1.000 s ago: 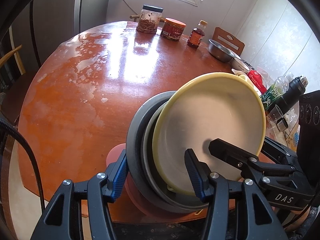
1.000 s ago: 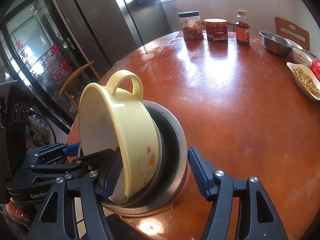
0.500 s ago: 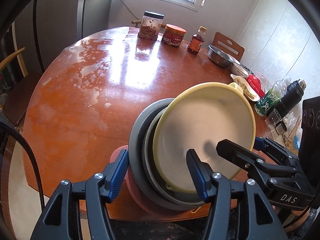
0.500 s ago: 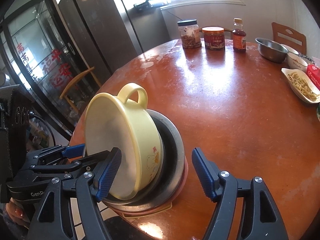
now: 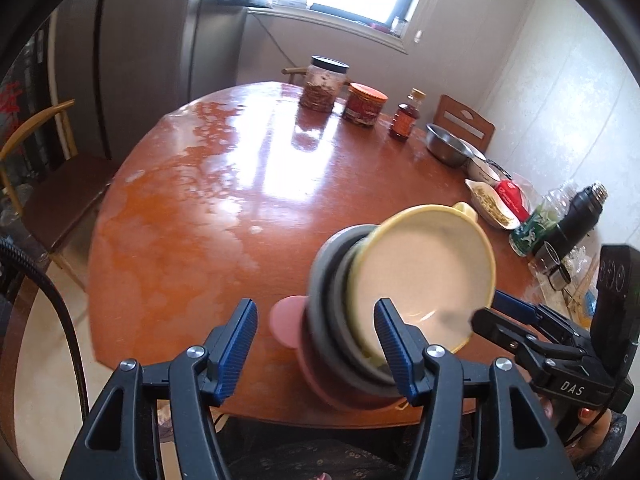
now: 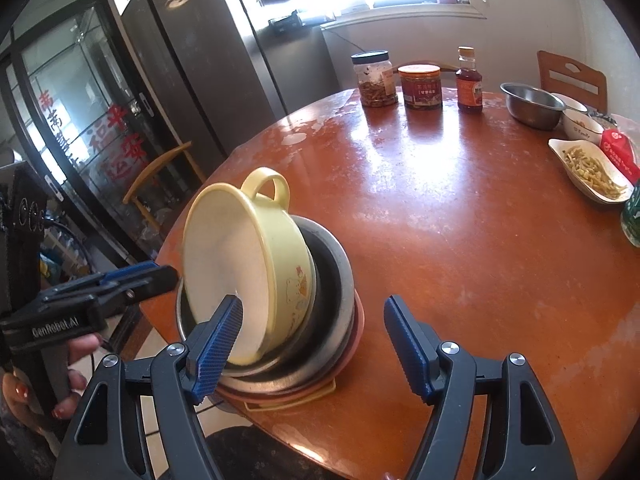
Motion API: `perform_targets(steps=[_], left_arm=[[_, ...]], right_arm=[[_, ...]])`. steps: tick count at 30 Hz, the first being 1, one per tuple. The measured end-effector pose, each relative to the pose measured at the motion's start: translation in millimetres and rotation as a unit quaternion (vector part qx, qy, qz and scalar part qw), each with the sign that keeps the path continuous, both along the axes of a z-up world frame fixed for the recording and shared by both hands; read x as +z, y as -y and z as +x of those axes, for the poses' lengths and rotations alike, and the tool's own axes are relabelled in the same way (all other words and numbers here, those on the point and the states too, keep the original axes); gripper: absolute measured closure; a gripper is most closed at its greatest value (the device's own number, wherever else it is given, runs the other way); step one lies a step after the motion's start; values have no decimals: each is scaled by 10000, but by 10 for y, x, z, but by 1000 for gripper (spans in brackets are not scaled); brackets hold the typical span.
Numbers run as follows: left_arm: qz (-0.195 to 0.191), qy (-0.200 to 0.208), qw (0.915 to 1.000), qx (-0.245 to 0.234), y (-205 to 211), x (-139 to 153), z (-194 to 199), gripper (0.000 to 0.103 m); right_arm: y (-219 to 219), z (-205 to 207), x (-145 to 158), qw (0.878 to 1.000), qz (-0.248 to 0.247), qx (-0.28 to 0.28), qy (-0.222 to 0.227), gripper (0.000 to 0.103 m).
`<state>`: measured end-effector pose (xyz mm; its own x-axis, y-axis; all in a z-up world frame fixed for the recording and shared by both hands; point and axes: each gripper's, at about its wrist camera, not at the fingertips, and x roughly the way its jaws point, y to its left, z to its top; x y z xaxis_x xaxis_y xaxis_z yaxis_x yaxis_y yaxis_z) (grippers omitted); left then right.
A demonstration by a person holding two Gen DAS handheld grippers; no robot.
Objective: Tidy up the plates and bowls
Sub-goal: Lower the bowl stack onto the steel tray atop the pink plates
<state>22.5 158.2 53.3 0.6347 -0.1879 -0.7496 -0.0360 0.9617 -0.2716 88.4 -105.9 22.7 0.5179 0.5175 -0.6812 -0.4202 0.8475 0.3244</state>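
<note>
Both grippers have pulled back from the stack, which now looks smaller. Left gripper (image 5: 316, 336) and right gripper (image 6: 312, 332) gape wide, gripping nothing. Yellow bowl (image 6: 256, 264) leans tilted in the steel bowl (image 6: 336, 280) at the table's (image 6: 460, 220) near edge; jars (image 6: 376, 80) stand far off.

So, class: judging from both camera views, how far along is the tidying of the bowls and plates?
Mostly stacked: a metal bowl sits nested on a pink plate near the table edge. In hand: nothing; the left gripper and right gripper are both open around the stack. Left to do: the yellow bowl leans tilted in the metal bowl and likely needs seating flat.
</note>
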Motion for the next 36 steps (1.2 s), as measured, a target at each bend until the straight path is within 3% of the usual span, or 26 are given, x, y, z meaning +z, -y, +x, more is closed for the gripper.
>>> perform_targets(steps=[5,10,20,25,28,31,36], left_arm=[[-11,-144,9991,389,-305,-103,-82,42],[-229,-463,9979,395,-422,-387,-17,42],[-242,-793,9965,78,-250,-654,286,43],[90,-824,9966,-39,-147,-656,367,43],[153,-827,9964,-140,-63,-664,422,43],[173,-819,9963,-201,-5,-657,470,44],[249,-784,9961,-303,102,-647,562,44]], right_arm=[[84,-95,-109,9999,-25,-6,-140,28],[69,-154,-209,9996,3,70,-288,28],[-8,-139,-230,9993,141,36,-347,28],[-29,-90,-226,9988,297,59,-378,28],[-23,-9,-230,9965,693,38,-470,28],[-19,51,-229,9969,678,-133,-364,29],[74,98,-252,9974,594,-321,-232,42]])
